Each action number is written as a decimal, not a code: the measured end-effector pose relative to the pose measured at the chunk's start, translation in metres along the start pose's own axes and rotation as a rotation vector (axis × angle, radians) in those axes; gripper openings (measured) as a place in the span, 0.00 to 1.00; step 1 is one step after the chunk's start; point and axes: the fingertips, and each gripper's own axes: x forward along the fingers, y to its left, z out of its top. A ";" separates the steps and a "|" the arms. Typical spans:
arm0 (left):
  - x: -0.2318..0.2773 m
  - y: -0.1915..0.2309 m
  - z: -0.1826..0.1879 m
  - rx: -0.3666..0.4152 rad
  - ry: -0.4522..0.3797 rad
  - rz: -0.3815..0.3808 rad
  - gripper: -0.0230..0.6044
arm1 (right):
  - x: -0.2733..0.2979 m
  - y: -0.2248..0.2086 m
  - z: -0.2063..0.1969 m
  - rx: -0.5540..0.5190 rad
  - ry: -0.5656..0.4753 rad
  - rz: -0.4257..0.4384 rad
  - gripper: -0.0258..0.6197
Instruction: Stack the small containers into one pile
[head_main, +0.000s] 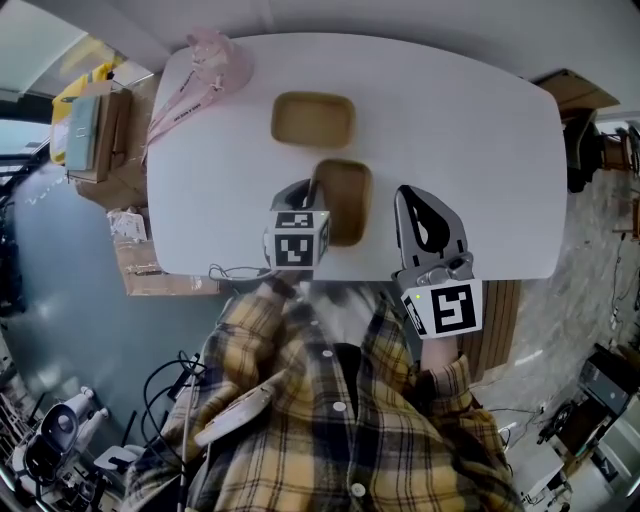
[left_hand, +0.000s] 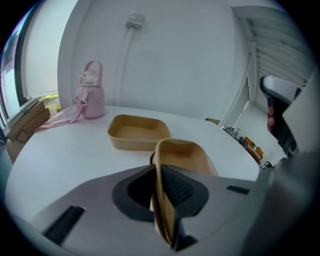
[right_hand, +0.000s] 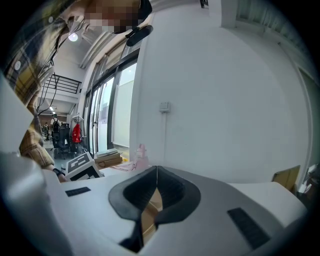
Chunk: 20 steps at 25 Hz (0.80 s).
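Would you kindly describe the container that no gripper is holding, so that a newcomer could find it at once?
Start at the white table and find the pink bottle at its far left corner. Just right of it, toward the middle, sits a shallow tan container, open and empty. Unlike its twin nearer the person, whose wall the left gripper pinches, nothing touches it.

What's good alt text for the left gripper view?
The left gripper is shut on the near wall of a tan container. A second tan container sits on the white table just beyond it, and a pink bottle with a strap stands at far left.
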 end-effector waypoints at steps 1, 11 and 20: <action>-0.001 0.000 0.001 -0.003 0.001 -0.005 0.09 | 0.000 0.000 0.000 0.001 0.000 0.000 0.07; -0.009 0.000 0.015 0.009 -0.025 -0.026 0.09 | 0.010 0.004 -0.020 0.050 0.072 0.008 0.07; 0.000 0.005 0.000 0.049 0.017 -0.026 0.09 | 0.018 0.012 -0.034 0.068 0.108 0.003 0.07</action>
